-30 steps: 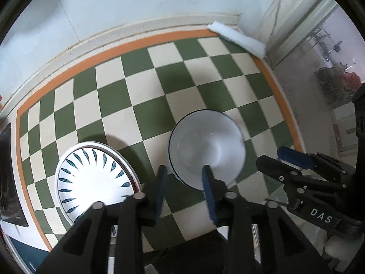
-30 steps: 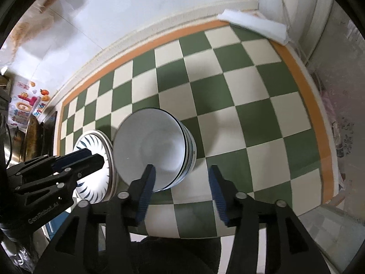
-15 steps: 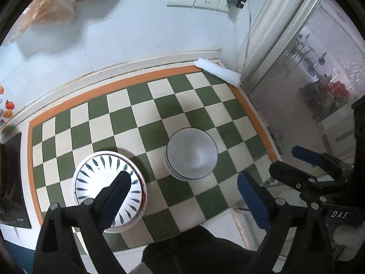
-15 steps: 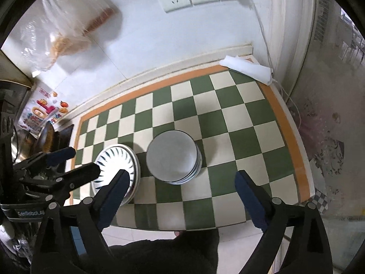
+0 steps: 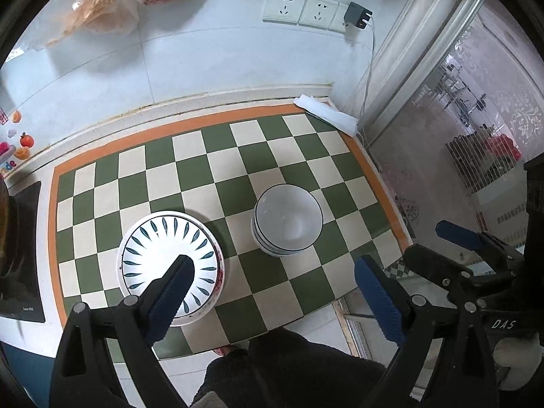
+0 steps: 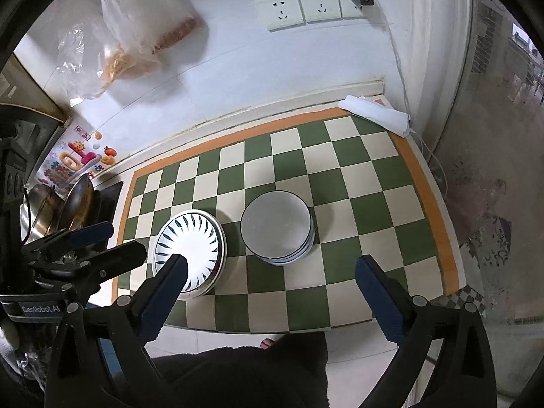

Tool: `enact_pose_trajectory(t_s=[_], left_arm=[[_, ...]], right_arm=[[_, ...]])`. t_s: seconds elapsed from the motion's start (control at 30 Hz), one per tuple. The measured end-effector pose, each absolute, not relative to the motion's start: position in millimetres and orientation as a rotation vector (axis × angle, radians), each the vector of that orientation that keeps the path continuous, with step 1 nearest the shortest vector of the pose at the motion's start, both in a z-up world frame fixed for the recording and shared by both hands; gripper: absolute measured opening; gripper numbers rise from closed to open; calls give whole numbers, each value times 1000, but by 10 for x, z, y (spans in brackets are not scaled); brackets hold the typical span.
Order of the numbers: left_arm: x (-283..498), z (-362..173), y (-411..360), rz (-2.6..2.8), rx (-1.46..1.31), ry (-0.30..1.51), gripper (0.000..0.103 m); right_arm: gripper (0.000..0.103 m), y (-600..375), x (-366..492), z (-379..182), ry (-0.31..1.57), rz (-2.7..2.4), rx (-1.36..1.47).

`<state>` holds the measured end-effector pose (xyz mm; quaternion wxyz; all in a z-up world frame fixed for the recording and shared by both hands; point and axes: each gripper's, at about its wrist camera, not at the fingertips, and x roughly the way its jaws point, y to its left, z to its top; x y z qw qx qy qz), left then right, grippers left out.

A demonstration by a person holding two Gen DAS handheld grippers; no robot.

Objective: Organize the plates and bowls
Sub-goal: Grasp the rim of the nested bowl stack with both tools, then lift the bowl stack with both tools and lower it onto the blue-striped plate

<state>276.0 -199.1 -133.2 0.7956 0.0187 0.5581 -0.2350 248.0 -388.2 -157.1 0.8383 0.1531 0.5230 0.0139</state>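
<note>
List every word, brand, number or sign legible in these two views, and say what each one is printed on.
"DAS": on the body of the right hand-held gripper, left wrist view.
"GenRobot.AI": on the body of the left hand-held gripper, right wrist view.
Small white print on the black panel at the counter's left edge: too small to read.
Colourful stickers on the wall: any characters are too blurred to read.
Plates and bowls: no text.

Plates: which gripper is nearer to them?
Left. The left gripper is just left of the plates; the right gripper is farther, right of the bowls beyond them.
</note>
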Motion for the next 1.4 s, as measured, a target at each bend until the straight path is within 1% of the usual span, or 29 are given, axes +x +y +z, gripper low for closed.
enact_pose_trajectory(t_s=[0.17,0.3,0.43,0.53,0.8,0.83,0.9,0.93,1.03,1.07,1.2,1.23,1.3,1.33,1.37,1.4], left_arm=[[2849,-1440,-1996,-499,27,1220,97],[3030,-1668,-2032,-467,34,1255,97],[3296,-1986,-2089,-442,18,1309,97],[3499,-2230,-2143,-423,6,1353,96],[4041,-3099,-2405,-436,-33,1572,96],[4071,-3174,-2428,-441,-41,1592,96],[4134,-3385,-2491,-465,-65,1652,90],[4149,-3466,-2520,-476,-71,1676,89],[4167,-3678,-2588,-507,-89,1737,89],[4169,-3740,-2601,-524,-106,1760,86],[4170,-3966,-2578,-532,-174,1829,75],[4164,-4006,-2569,-535,-185,1842,74],[4155,-4045,-2542,-556,-246,1852,72],[4153,-4039,-2530,-559,-259,1846,71],[4153,-4025,-2527,-575,-273,1835,65],[4151,-4021,-2517,-586,-294,1831,56]], right_arm=[[101,-3888,2585,-1715,1123,44,346],[101,-3951,2750,-1944,1143,67,374],[101,-4061,2966,-2298,1169,93,450],[101,-4158,3153,-2666,1215,89,497],[101,-4355,3533,-3568,1338,120,646],[101,-4376,3567,-3675,1353,120,666],[100,-4402,3621,-3847,1375,134,700],[100,-4419,3644,-3927,1384,137,721],[100,-4462,3697,-4128,1386,177,798],[99,-4474,3708,-4189,1384,191,831],[83,-4534,3731,-4496,1399,247,973],[81,-4526,3736,-4565,1417,258,991],[73,-4518,3734,-4676,1432,282,1036],[70,-4507,3731,-4729,1437,303,1063],[68,-4523,3725,-4760,1433,309,1081],[67,-4537,3724,-4773,1426,315,1087]])
